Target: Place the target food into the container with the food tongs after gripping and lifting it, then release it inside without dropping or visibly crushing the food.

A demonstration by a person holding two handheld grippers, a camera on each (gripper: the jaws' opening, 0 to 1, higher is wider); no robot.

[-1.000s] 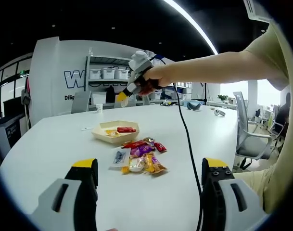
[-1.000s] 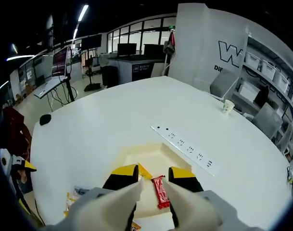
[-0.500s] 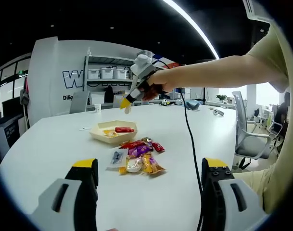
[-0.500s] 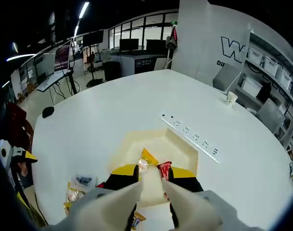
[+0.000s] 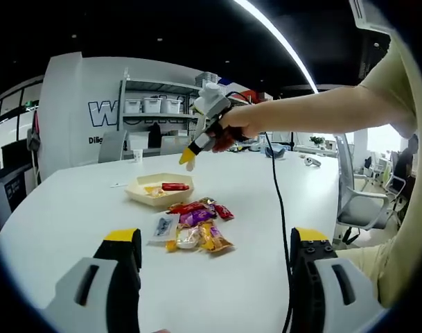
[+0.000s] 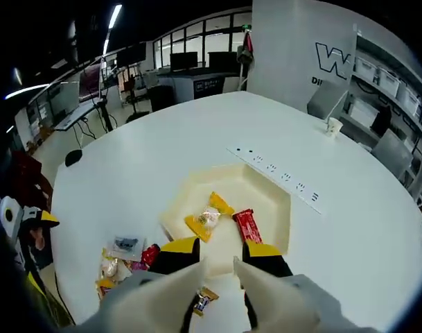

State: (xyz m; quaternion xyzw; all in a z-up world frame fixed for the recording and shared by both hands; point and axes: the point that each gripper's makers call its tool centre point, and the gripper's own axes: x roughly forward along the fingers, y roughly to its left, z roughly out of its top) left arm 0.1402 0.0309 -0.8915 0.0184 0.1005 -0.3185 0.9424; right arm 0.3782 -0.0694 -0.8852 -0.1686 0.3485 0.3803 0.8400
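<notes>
- Looking along the left gripper point(image 5: 211, 260), its two yellow-tipped jaws rise from the 6 o'clock edge of the left gripper view, spread wide apart with nothing between them.
- Beyond those jaws lies a round white table point(image 5: 72, 208), and on it, toward 12 o'clock from the jaws, a loose pile of wrapped snacks point(image 5: 194, 225) in red, purple, yellow and clear wrappers.
- Just past the pile, at about 11 o'clock from it, sits a shallow cream tray point(image 5: 159, 190). It holds a red snack bar point(image 5: 174, 186) and a yellow-wrapped piece beside it.
- Above the tray, a person's hand point(image 5: 240, 126) holds the right gripper point(image 5: 190, 161) in the air, its yellow tips pointing down toward the tray. A black cable point(image 5: 280, 208) hangs from it.
- In the right gripper view, the right gripper point(image 6: 220, 253) looks down on the table point(image 6: 377, 257). Its jaws stand a little apart, released, with nothing gripped between them.
- The cream tray point(image 6: 273, 208) lies just beyond the jaw tips, at 12 o'clock. Inside are the red snack bar point(image 6: 247, 225) and a yellow-wrapped candy point(image 6: 209, 218), lying close together.
- The pile of wrapped snacks point(image 6: 124, 260) lies at 9 o'clock from the jaws, outside the tray.
- A white power strip point(image 6: 276, 170) lies on the table just beyond the tray's far rim.
</notes>
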